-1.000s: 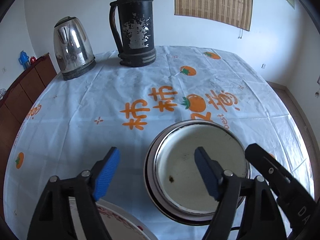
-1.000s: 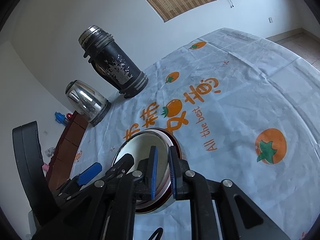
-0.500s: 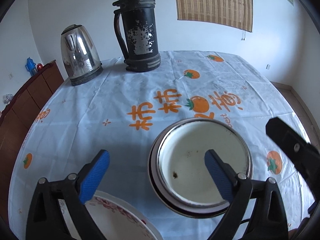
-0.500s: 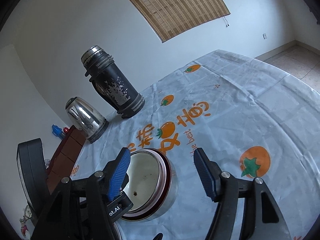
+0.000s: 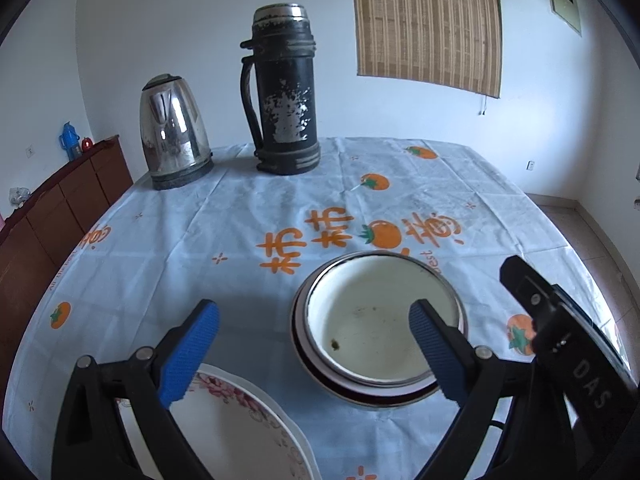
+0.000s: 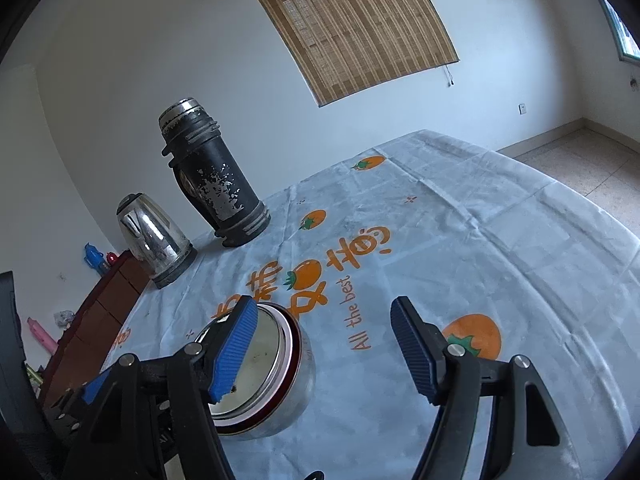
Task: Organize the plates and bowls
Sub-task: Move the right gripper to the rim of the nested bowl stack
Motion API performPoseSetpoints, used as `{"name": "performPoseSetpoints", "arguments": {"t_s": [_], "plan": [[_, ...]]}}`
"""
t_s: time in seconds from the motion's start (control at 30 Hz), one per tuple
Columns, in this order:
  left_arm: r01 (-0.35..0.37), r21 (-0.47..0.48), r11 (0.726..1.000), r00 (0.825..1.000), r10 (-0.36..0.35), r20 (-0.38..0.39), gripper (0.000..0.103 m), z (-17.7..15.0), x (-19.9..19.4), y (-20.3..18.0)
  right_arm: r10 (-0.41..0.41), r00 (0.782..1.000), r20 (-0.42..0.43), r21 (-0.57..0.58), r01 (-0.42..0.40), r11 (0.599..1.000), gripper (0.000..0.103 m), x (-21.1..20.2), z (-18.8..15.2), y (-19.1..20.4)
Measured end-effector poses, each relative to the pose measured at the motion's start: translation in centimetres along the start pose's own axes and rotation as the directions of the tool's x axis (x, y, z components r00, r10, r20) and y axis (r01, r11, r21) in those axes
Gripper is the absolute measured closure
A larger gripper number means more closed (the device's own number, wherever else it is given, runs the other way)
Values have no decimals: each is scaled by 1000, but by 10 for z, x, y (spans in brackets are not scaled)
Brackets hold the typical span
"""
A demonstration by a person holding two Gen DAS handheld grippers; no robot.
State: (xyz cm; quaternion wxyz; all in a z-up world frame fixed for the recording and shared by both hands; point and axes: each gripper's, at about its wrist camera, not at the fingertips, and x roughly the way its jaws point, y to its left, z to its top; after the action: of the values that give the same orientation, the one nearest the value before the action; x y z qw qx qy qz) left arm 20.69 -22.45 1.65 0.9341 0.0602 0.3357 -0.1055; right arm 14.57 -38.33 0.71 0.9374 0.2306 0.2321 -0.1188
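White tabletop point(image 5: 168, 240) cloth, orange prints; bowl point(image 5: 380, 328) near front edge, plate point(image 5: 248, 432) left of it, kettle point(image 5: 174, 136) and flask point(image 5: 284, 96) behind. Left tool point(image 5: 314, 344) released; right tool point(image 6: 320, 344) opening, empty.

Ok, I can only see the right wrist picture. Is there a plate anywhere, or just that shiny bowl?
Observer: Yes, there is one. The left wrist view shows a white plate with pink flowers on its rim. It lies on the tablecloth beside the bowl, not touching it.
Operator: What's inside the bowl?
Observer: No food. The inside is cream-white, with one small dark speck and a few faint marks.
Operator: Is the other hand-held gripper holding something?
Observer: No. The left hand-held gripper is wide open and grips nothing.
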Motion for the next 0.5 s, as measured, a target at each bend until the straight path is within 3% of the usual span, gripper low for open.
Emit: {"name": "performPoseSetpoints", "arguments": {"t_s": [0.23,0.5], "plan": [[49,23,999,999,-49,2,6,-8,3,-15,-30,999,18,10,29,1000,27,-1,1,-8],[2,54,999,1000,-1,-11,6,-15,14,-21,-45,999,10,13,45,999,26,2,1,-13]]}}
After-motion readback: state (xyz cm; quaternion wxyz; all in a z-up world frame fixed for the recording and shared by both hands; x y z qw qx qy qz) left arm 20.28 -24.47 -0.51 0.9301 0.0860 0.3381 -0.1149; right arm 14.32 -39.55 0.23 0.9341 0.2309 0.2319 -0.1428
